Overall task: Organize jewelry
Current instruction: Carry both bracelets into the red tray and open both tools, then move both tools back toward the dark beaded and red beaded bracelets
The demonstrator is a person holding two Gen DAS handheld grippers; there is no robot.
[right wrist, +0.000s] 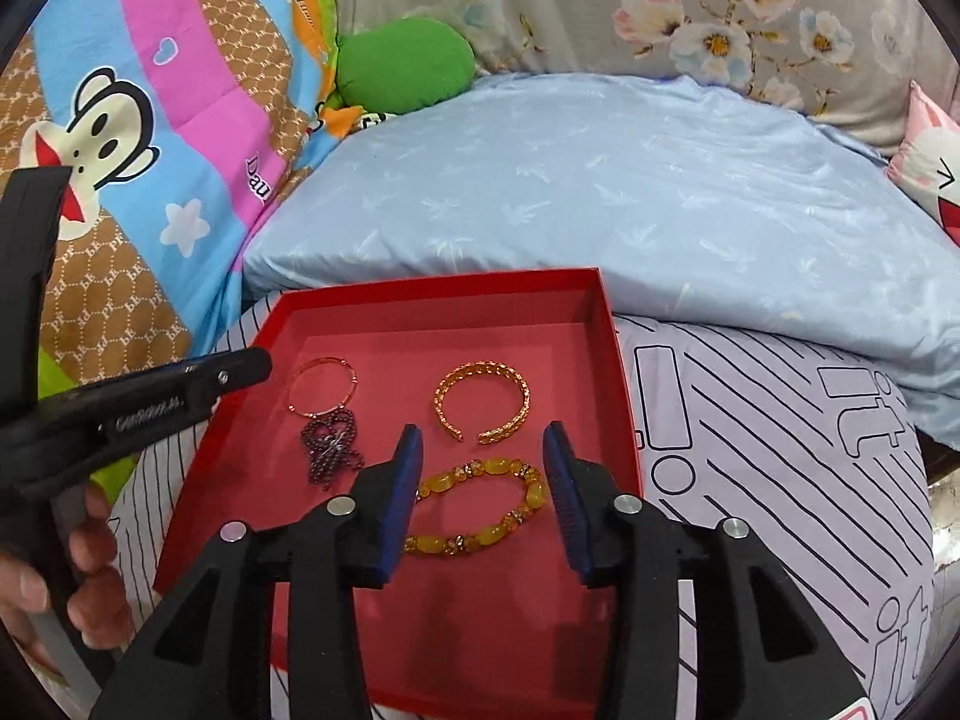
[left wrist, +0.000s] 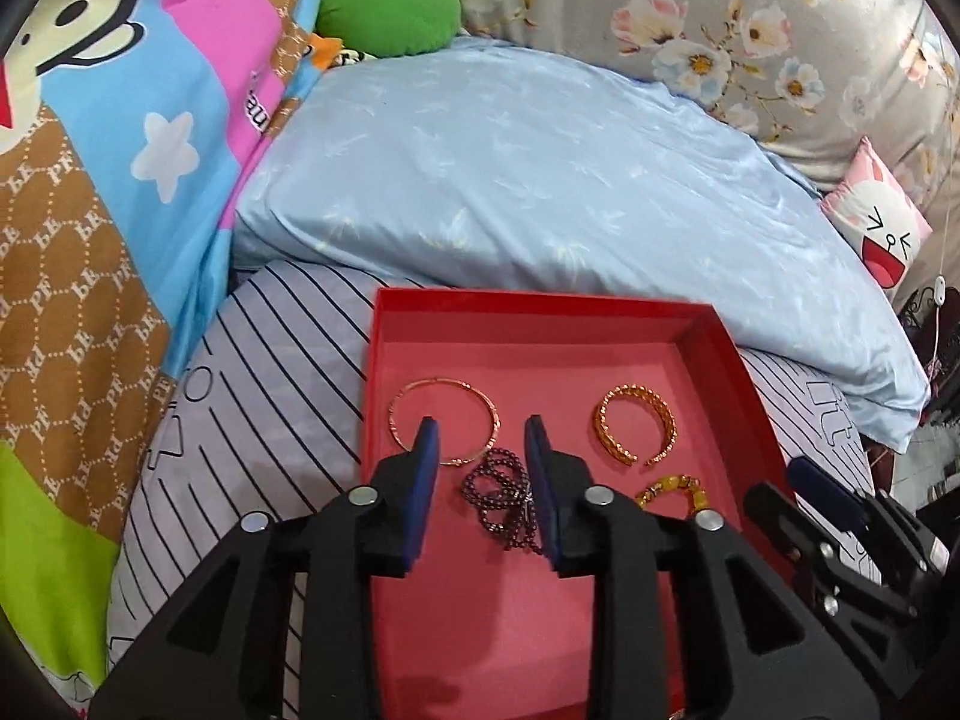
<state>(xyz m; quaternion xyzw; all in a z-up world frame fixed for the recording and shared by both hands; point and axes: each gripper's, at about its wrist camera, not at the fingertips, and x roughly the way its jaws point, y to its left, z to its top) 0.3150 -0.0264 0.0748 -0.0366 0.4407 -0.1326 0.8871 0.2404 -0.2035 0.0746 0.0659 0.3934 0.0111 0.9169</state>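
A shallow red tray (left wrist: 540, 301) (right wrist: 444, 285) lies on a striped bed cover. On its floor lie a thin gold bangle (left wrist: 441, 382) (right wrist: 324, 361), a wide gold cuff (left wrist: 663, 414) (right wrist: 523, 390), a purple bead bracelet (left wrist: 501, 498) (right wrist: 330, 450) and a yellow bead bracelet (left wrist: 672, 487) (right wrist: 489, 534). My left gripper (left wrist: 480, 426) hangs open over the purple beads, which rest loose between its blue pads. My right gripper (right wrist: 483, 432) is open too, its fingers on either side of the yellow bracelet without pressing it.
A pale blue pillow (left wrist: 540, 168) lies just behind the tray, with a cartoon quilt (left wrist: 108, 180) to the left and a green cushion (left wrist: 390, 6) at the back. A hand (right wrist: 90, 540) holds the left gripper (right wrist: 180, 402) at the tray's left edge.
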